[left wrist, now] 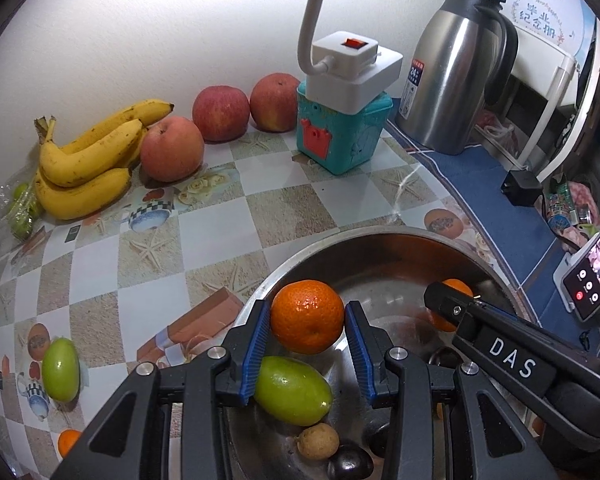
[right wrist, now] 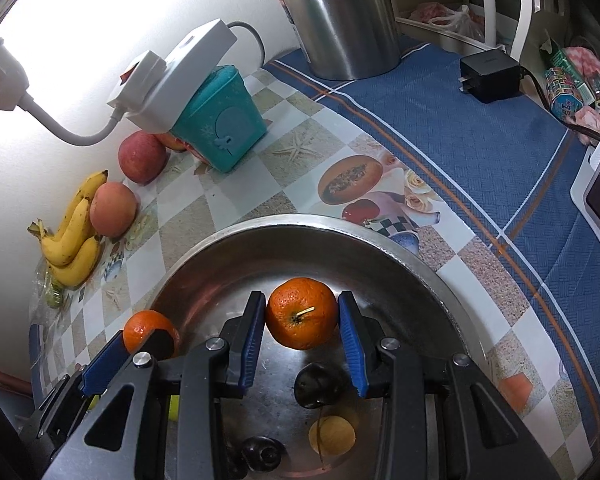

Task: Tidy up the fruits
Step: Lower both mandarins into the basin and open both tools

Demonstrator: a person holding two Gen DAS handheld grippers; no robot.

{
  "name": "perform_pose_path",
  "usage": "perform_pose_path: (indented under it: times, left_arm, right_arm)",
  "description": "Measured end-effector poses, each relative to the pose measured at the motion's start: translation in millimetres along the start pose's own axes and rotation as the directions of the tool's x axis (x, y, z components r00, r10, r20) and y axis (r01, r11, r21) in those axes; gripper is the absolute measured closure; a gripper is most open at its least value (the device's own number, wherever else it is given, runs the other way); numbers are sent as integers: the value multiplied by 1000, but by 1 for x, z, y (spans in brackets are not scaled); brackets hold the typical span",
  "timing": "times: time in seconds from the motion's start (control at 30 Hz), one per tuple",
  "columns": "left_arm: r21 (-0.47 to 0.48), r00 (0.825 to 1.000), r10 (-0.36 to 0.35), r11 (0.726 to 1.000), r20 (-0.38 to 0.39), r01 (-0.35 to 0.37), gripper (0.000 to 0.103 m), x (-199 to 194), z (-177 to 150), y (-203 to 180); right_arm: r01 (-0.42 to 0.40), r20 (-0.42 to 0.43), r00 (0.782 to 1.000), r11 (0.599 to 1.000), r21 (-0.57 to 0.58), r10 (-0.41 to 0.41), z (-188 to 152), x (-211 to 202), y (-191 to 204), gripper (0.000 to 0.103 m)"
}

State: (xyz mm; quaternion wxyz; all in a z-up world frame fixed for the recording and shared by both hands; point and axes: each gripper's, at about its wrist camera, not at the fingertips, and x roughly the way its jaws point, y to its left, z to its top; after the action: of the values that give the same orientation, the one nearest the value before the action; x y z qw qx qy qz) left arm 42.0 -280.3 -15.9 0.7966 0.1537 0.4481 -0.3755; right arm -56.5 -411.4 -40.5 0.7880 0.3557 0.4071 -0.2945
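Both pairs of fingers clench an orange each over the steel bowl (right wrist: 380,240): left gripper (left wrist: 306,322) its orange (left wrist: 307,316), right gripper (right wrist: 302,316) the stemmed orange (right wrist: 301,313)

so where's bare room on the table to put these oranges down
Open checkered tablecloth lies between the steel bowl and the yellow bananas with the red apples; more beside the loose green fruit. The back wall line is crowded, as is the bowl's near floor.
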Motion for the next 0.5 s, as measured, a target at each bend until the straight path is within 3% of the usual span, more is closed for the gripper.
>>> perform_pose_path:
  times: [0.5]
  left_arm:
    - [1,1000,1,1000,-30,-1,60,5,-4,1]
  right_arm:
    - [26,-32,999,1000,13,-26,-1,8,-3,64]
